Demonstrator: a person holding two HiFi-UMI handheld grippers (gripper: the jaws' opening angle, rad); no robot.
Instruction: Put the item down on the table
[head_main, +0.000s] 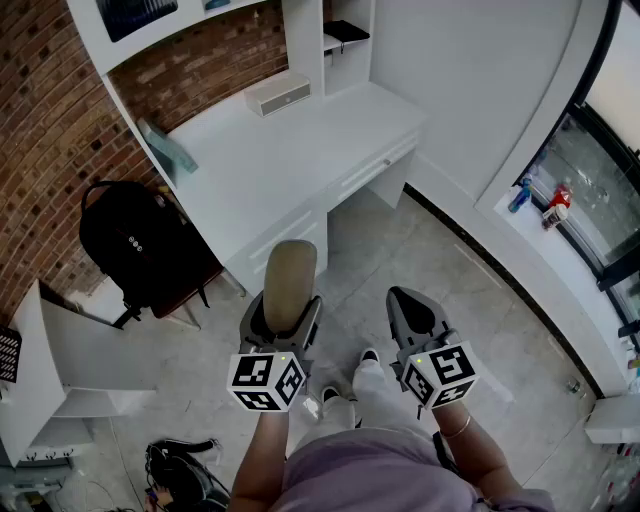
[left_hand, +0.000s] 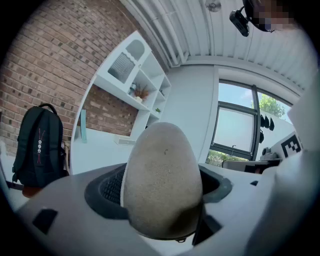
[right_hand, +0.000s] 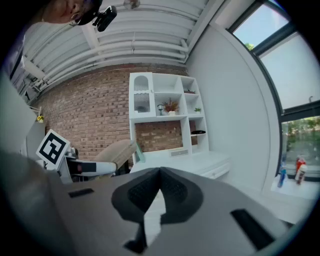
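Over the tiled floor (head_main: 400, 240), well short of the white table (head_main: 300, 150), your left gripper (head_main: 285, 318) is clamped on the item (head_main: 290, 278), a beige, rough-surfaced oval that stands up out of the jaws with its rounded end pointing toward the table. The left gripper view shows it filling the gap between the two pads, which are spread wide to take its girth. Your right gripper (head_main: 410, 315) hangs beside it at about the same height, with its jaws closed together and nothing between them. By my reading you are in the carrying step. The item is in the air and not yet over the tabletop, so the put-down has not begun. The next move calls for bringing the left gripper forward until the item is above a bare stretch of the table. Keep clear of the small pale box (head_main: 278, 95) near the back wall and the teal object (head_main: 165, 148) leaning at the left end. Stay away from the black backpack (head_main: 135, 245) off to the left too. Lower until the item's underside meets the surface before you let the jaws go. An oval like this will likely roll or tip if you drop it or set it on its end, so lay it on its long side. The right gripper has no job here and can stay back.
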